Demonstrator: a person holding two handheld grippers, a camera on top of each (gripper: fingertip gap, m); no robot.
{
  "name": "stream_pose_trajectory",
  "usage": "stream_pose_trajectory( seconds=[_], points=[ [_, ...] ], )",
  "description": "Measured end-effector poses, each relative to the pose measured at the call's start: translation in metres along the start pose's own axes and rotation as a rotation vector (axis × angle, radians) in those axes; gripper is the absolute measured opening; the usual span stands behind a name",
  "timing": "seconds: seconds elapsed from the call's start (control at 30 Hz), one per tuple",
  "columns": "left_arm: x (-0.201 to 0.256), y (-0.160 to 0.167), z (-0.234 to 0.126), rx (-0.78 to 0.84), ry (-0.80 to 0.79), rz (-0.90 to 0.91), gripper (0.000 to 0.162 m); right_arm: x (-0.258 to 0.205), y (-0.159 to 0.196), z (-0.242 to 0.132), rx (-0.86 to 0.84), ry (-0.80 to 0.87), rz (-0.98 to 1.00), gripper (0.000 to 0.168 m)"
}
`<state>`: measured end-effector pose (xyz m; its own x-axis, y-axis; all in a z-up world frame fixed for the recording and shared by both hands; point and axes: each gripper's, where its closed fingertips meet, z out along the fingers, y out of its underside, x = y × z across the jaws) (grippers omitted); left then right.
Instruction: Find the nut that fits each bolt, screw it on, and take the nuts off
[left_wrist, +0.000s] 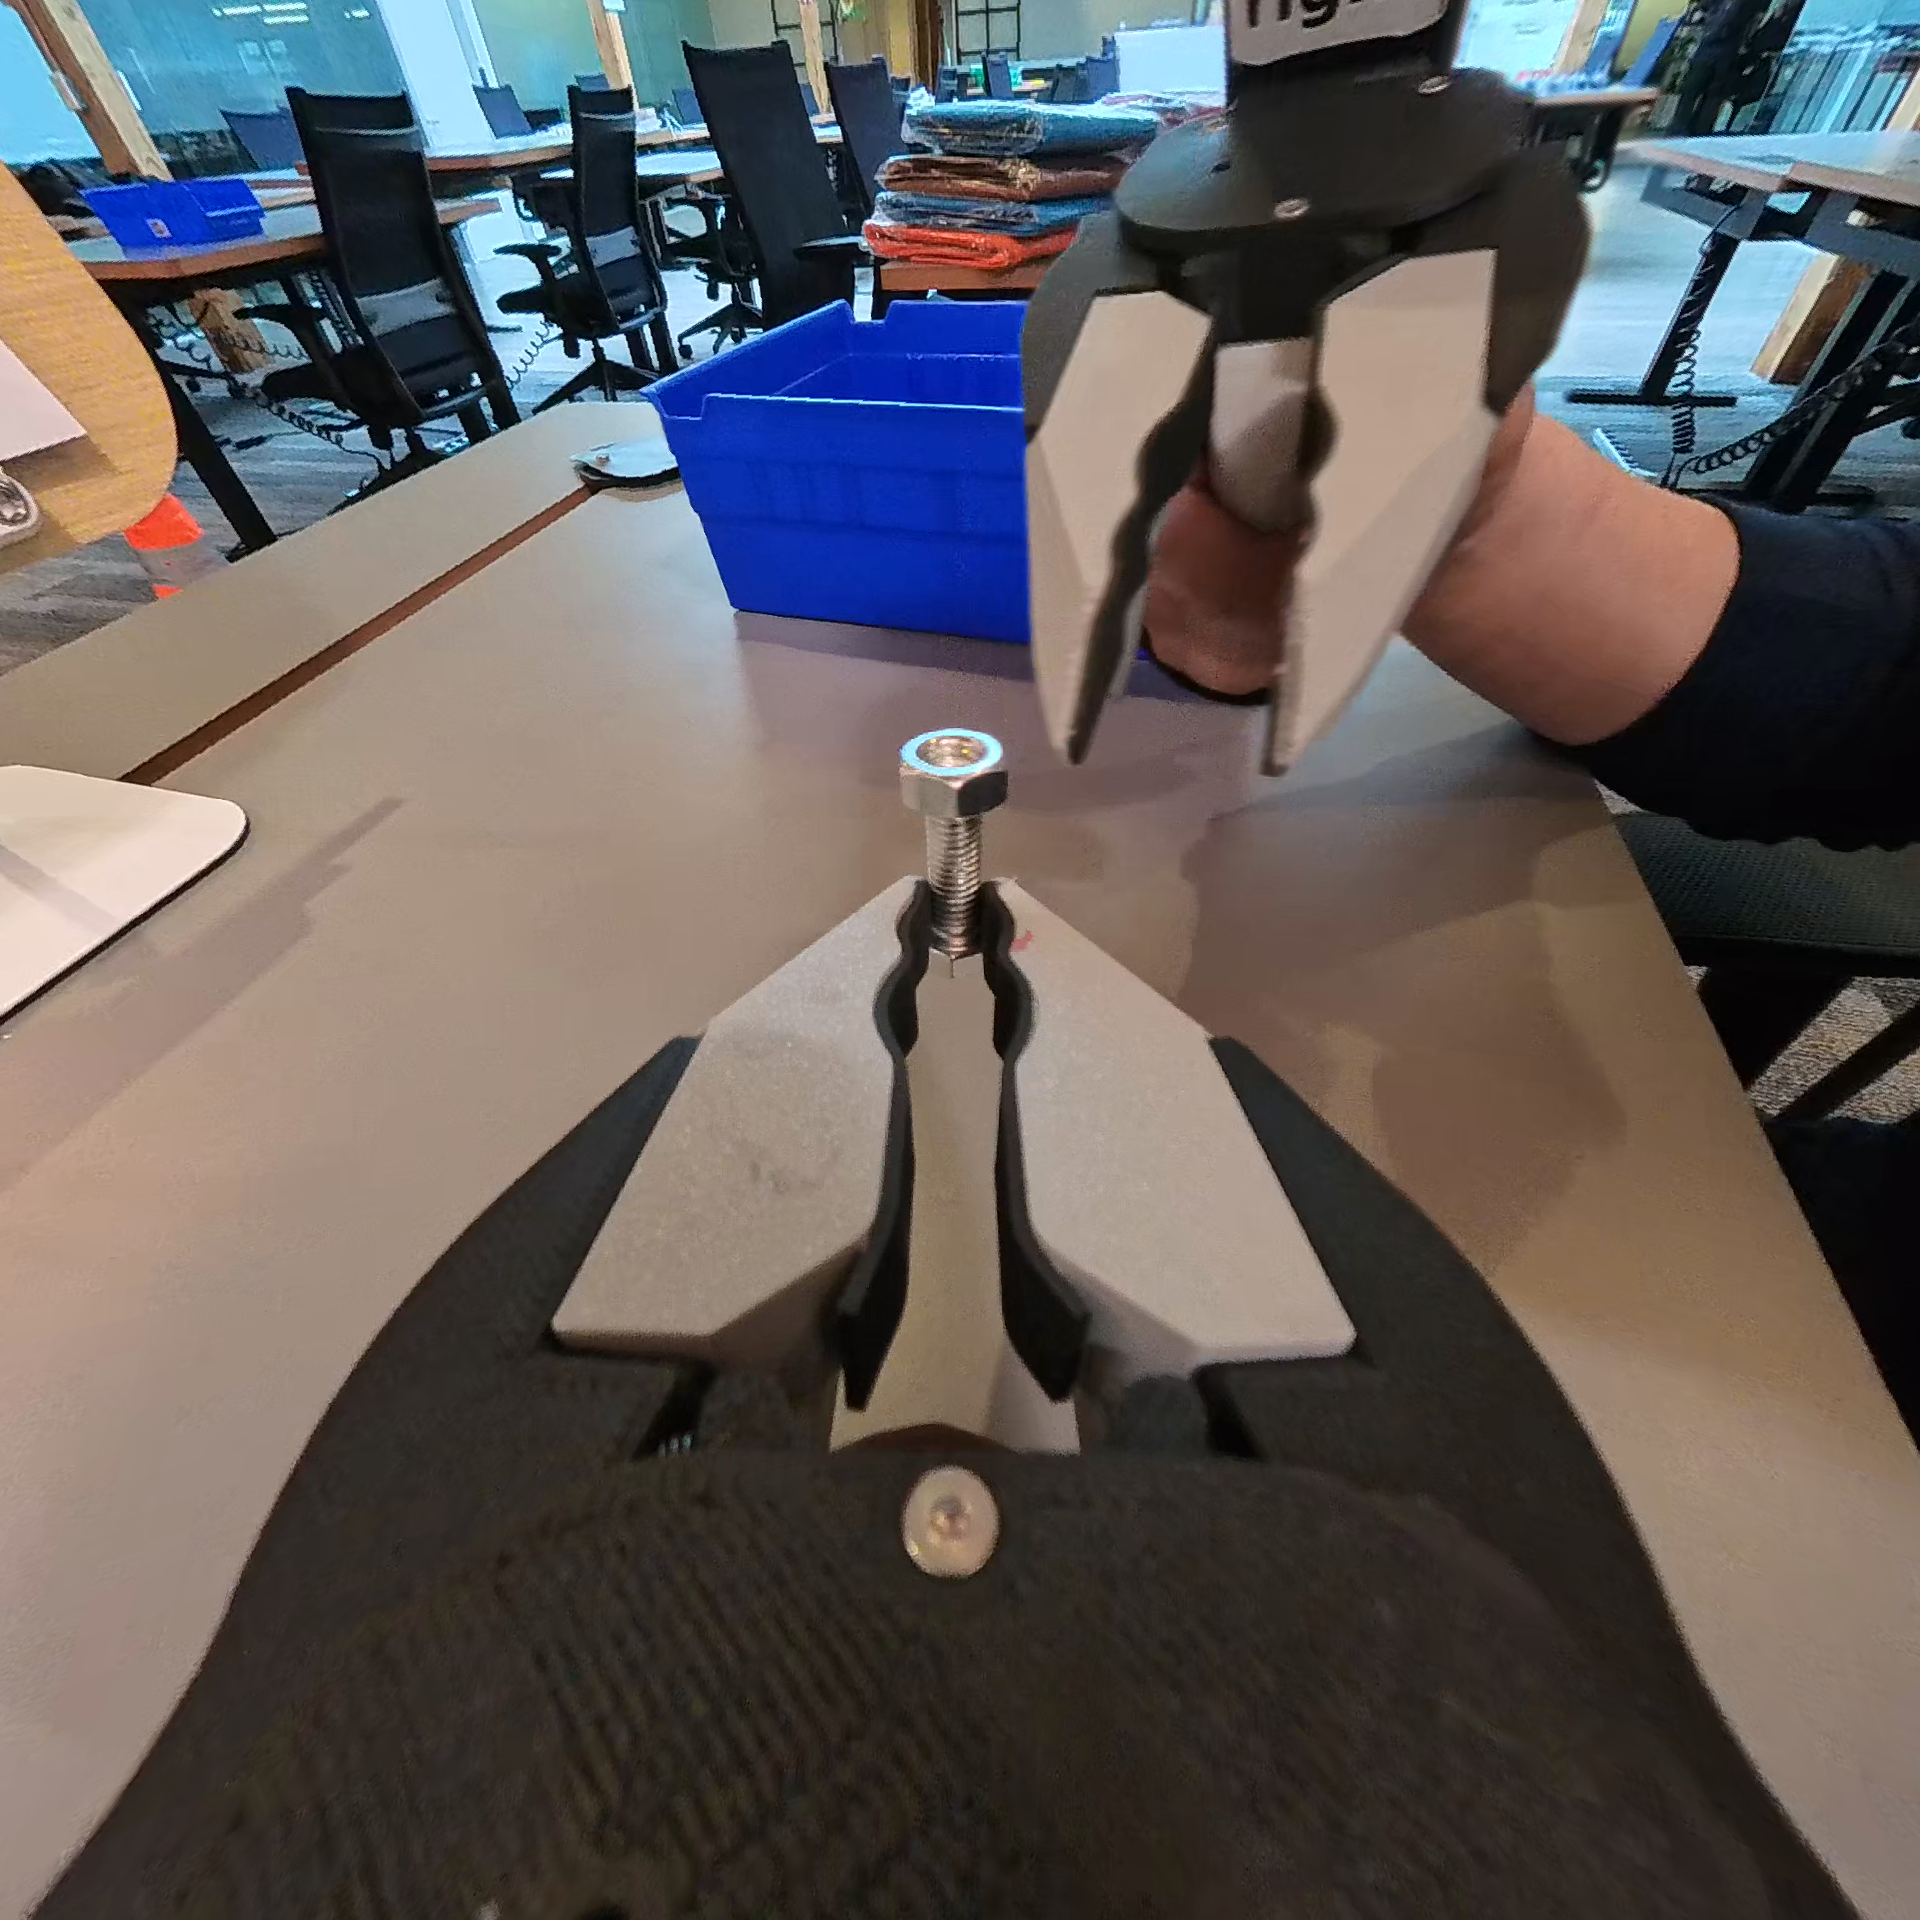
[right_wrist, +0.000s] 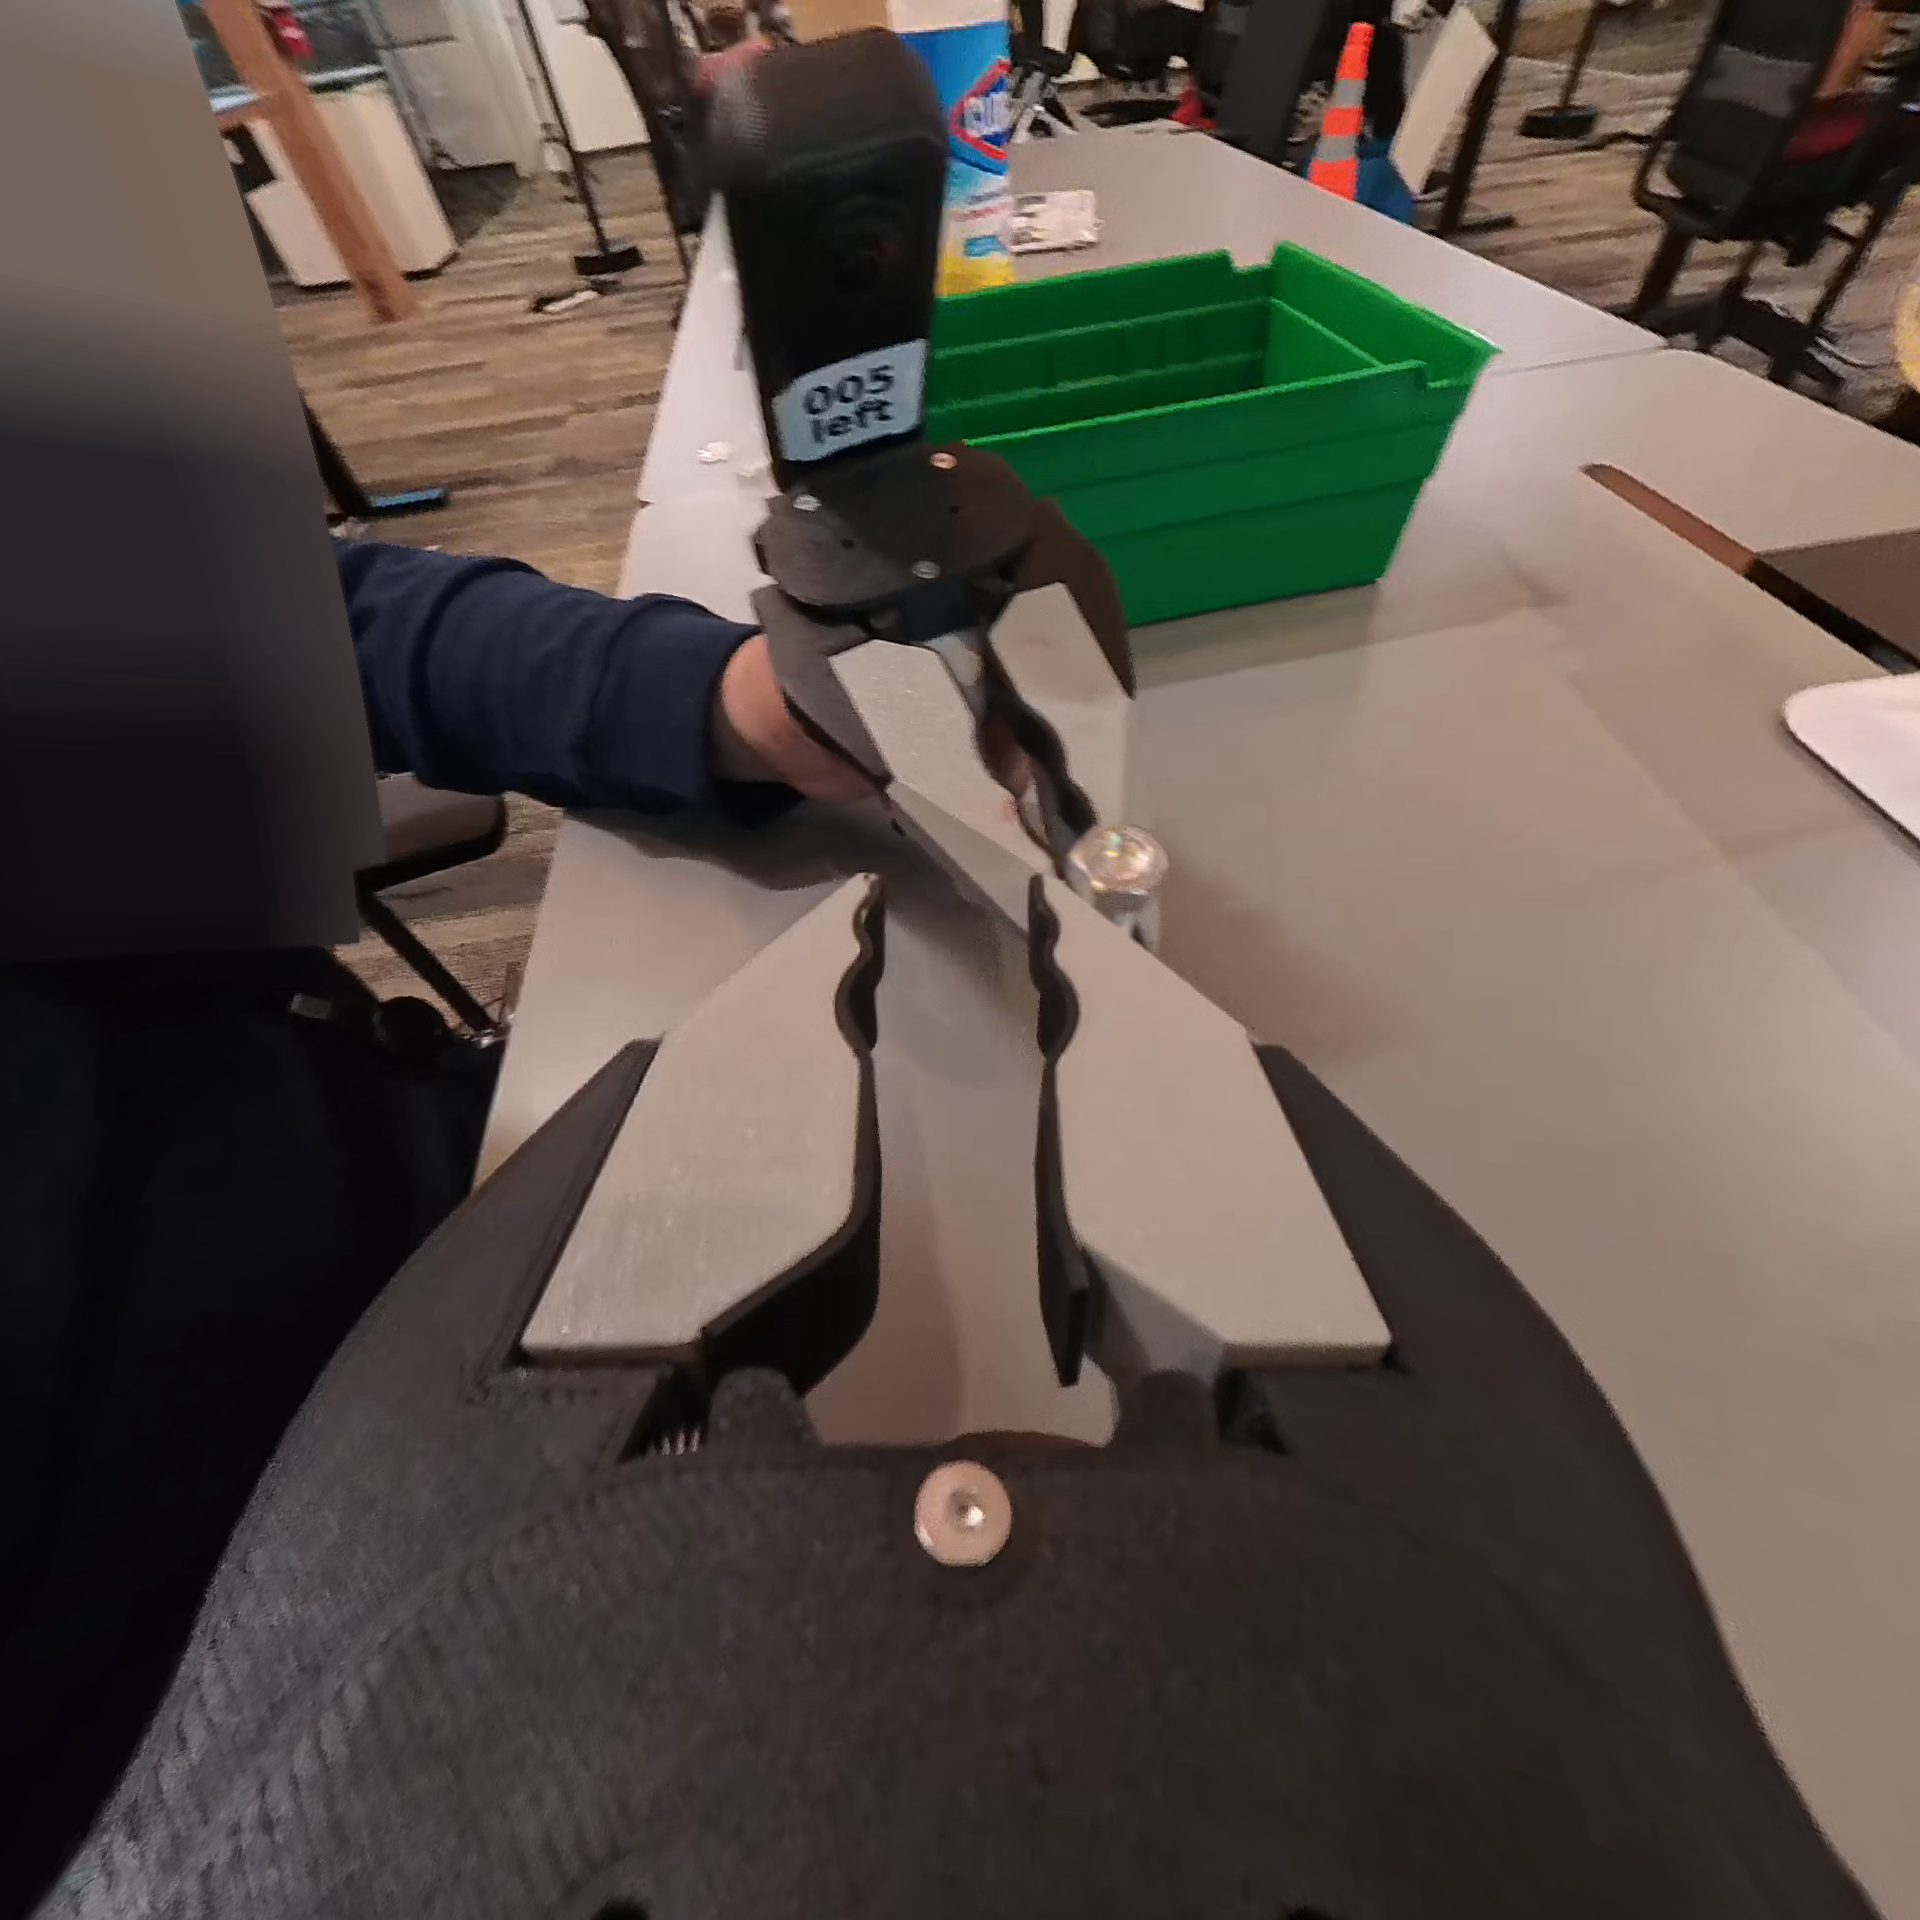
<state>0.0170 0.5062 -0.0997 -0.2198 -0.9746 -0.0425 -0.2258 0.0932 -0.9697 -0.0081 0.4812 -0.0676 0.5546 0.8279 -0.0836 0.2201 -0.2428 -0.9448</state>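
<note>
My left gripper (left_wrist: 956, 896) is shut on a silver bolt (left_wrist: 951, 868), whose threaded shaft sticks out past the tips. A silver hex nut (left_wrist: 953, 774) sits on the shaft's far end. My right gripper (left_wrist: 1174, 753) is open and empty, hanging just right of the nut and apart from it. In the right wrist view my right gripper (right_wrist: 953, 888) is open, with the nut (right_wrist: 1117, 862) just beyond its right fingertip. The left gripper (right_wrist: 1055, 831) reaches in from the left there, holding the bolt (right_wrist: 1135, 916) above the grey table (right_wrist: 1455, 935).
A blue bin (left_wrist: 862, 488) stands on the table behind the bolt. A green bin (right_wrist: 1195, 436) stands beyond the left gripper, with a wipes canister (right_wrist: 977, 125) behind it. A white pad (left_wrist: 94, 862) lies at the left table edge. Office chairs and desks fill the background. The grippers' ends are close to 5 cm from one another.
</note>
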Motion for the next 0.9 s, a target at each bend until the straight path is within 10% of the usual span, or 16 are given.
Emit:
stream_pose_trajectory(
  seconds=[0.9],
  points=[
    [-0.002,0.001,0.0,-0.001,-0.008,-0.01,0.007,0.032,0.005,-0.004,-0.02,0.188,0.012,0.023]
  ],
)
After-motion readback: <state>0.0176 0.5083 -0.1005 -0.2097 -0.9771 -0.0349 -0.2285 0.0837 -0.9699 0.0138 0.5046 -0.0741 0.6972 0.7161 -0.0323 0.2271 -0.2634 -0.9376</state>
